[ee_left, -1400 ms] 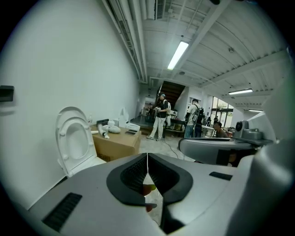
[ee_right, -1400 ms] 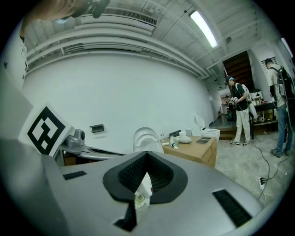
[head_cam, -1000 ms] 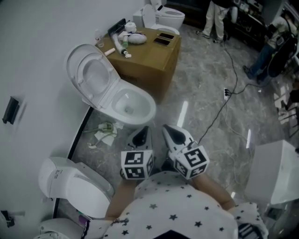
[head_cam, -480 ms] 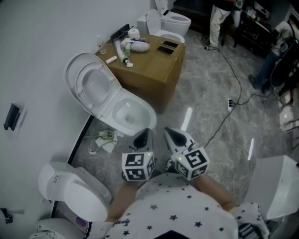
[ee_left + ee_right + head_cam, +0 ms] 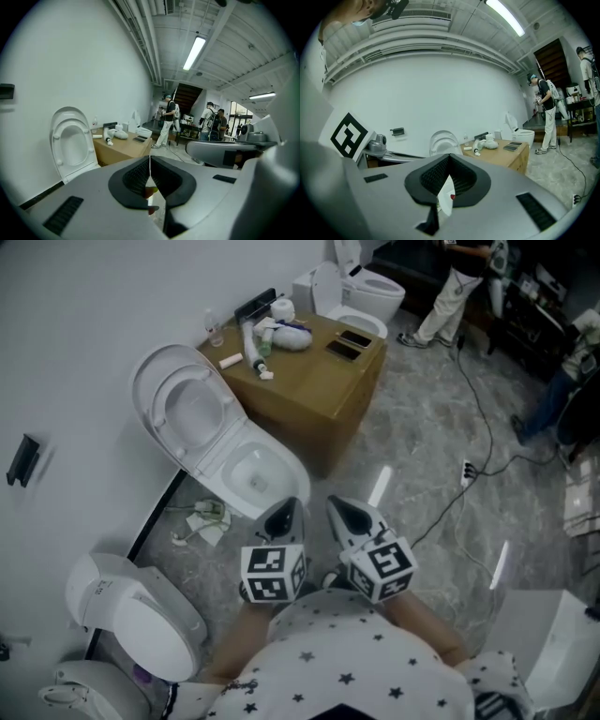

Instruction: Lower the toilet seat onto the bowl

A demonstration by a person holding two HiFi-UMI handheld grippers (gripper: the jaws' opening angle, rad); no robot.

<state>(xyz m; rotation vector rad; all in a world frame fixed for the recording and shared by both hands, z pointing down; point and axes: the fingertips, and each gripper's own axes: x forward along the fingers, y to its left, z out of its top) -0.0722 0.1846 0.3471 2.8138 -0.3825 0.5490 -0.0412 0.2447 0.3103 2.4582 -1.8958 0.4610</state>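
Head view: The toilet seat [image 5: 167, 404] is standing raised against the white wall, well clear of the bowl [image 5: 291, 465] below it. The left gripper [image 5: 284, 514] and right gripper [image 5: 345, 512] are hovering side by side just short of the bowl's front, touching nothing. A brown box [image 5: 314, 390] is sitting just beside the toilet, carrying small items. A second toilet [image 5: 131, 615] is standing at lower left. A cable [image 5: 469, 451] is trailing across the marble floor.

Left gripper view: The jaws of the left gripper [image 5: 150, 161] are pressing together with nothing between them. The toilet seat [image 5: 58, 150] is showing upright at left, apart from the jaws. People [image 5: 167, 117] are standing in the background.

Right gripper view: The jaws of the right gripper [image 5: 449, 161] are likewise meeting, empty. The toilet seat [image 5: 440, 138] is rising just beyond them, upright, with the brown box [image 5: 501, 154] to its right.
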